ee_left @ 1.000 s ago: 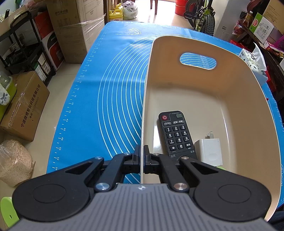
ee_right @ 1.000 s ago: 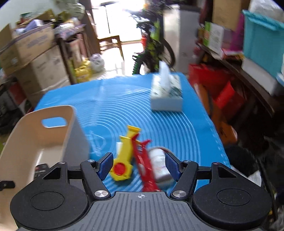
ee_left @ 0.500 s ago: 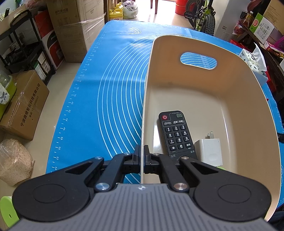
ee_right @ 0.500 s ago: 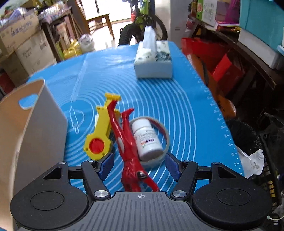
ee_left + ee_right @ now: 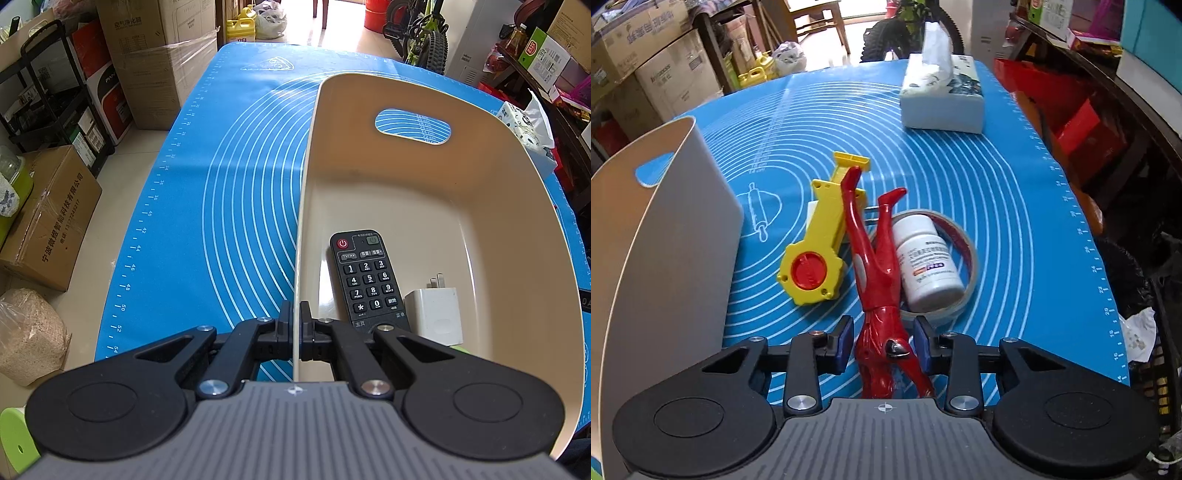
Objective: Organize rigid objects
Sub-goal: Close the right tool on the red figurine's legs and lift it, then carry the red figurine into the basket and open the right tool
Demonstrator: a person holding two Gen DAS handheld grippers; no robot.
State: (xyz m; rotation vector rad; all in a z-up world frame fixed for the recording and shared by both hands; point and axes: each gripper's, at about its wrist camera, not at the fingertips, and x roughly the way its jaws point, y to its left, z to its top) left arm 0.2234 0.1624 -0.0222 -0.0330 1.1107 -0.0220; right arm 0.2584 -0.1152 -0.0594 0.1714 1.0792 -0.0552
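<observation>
Left gripper pinches the bin wall, steadying it; right gripper, open, straddles the red figure for pickup.

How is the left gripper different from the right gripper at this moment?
The left gripper is shut on the bin wall; the right gripper is open around the red figure, with gaps on both sides. The left has black pads, the right blue ones. Both are low, close to the blue mat.

We have brought the right gripper down and nearer. Its open fingers now flank the red figure, previously farther ahead.
</observation>
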